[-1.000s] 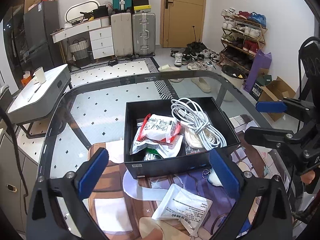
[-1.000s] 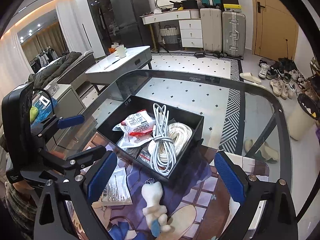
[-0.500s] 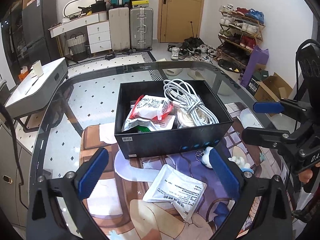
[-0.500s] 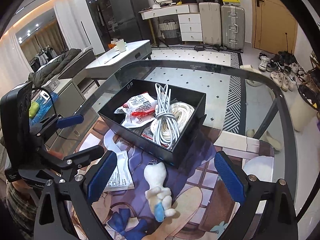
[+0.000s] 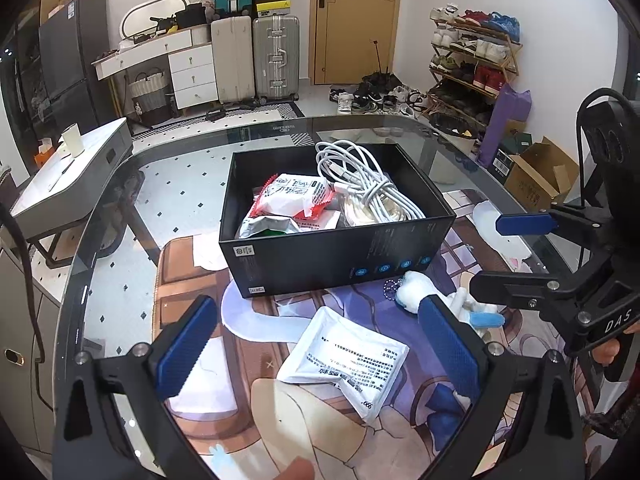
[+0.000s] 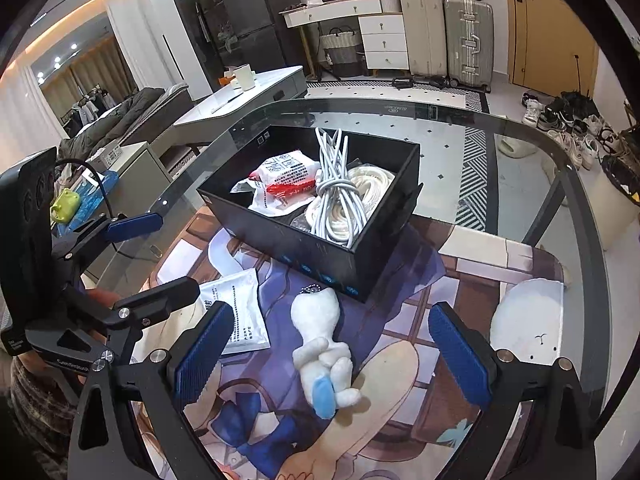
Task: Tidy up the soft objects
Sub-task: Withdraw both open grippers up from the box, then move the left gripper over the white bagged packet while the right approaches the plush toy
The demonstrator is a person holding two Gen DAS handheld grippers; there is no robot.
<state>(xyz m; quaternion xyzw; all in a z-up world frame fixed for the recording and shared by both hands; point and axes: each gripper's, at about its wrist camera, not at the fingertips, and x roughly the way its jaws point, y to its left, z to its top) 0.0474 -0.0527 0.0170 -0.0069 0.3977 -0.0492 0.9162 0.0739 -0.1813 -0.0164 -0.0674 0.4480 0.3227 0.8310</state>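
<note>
A black open box (image 5: 336, 256) (image 6: 304, 248) stands on a printed mat on the glass table; inside lie a red-and-white packet (image 5: 290, 196) (image 6: 286, 178), a coiled white cable (image 5: 360, 178) (image 6: 334, 196) and a silver pouch (image 5: 266, 226). In front of the box lies a flat white packet (image 5: 346, 358) (image 6: 238, 314). A white plush toy with a blue tip (image 6: 322, 350) (image 5: 416, 298) lies beside it. My left gripper (image 5: 320, 346) hangs open above the white packet. My right gripper (image 6: 332, 354) is open, its fingers either side of the plush toy.
The printed mat (image 6: 400, 360) covers the near part of the glass table (image 5: 120, 240). A white low table (image 5: 68, 172), suitcases (image 5: 256, 60), a shoe rack (image 5: 472, 52) and a cardboard box (image 5: 536, 176) stand around the room.
Both grippers have drawn back from the box toward me and lowered; the white packet and the plush toy now sit between the fingers. Both grippers stayed open.
</note>
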